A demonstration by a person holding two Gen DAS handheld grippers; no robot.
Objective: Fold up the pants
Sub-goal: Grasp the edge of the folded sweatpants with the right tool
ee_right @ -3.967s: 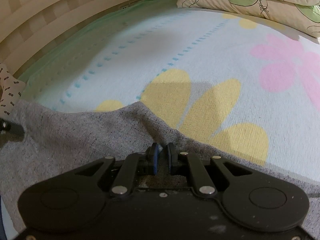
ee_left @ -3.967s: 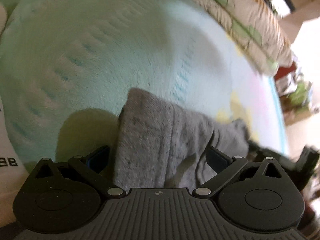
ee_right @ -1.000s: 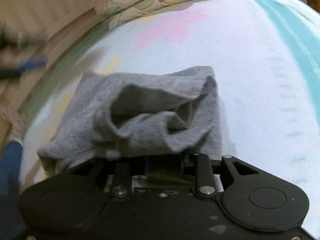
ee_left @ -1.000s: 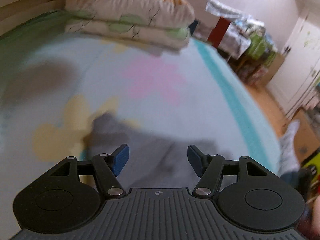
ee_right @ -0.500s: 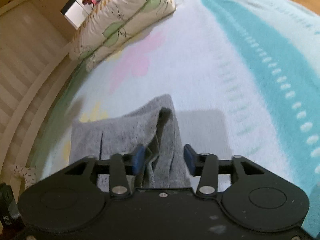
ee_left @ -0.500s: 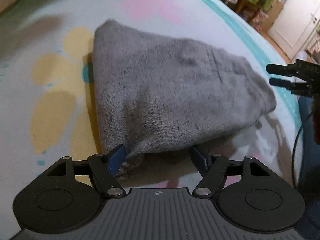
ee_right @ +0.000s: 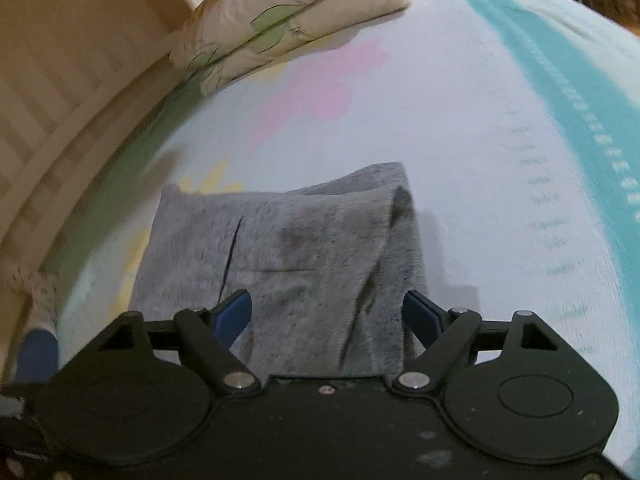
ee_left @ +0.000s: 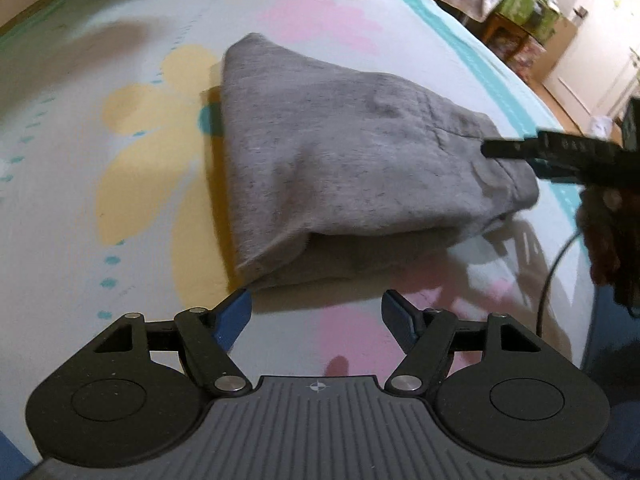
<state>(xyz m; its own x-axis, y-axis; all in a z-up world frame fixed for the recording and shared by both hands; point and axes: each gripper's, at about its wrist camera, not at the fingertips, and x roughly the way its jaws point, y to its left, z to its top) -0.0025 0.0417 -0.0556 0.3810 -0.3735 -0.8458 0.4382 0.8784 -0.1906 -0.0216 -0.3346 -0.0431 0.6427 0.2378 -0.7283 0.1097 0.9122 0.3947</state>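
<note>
left wrist view: the grey pants [ee_left: 352, 168] lay folded into a thick wedge on the flowered bedspread [ee_left: 100, 160]. the left gripper [ee_left: 316, 312] hung just short of the fold's near edge, jaws spread, nothing between its blue pads. the right gripper [ee_left: 520, 150] reached in from the right over the pants' far corner.

right wrist view: the right gripper [ee_right: 327, 316] stood above the pants [ee_right: 288, 248], jaws opening wide, cloth lying below and between the pads, unpinched. pillows [ee_right: 288, 20] were stacked at the far end of the bed.
</note>
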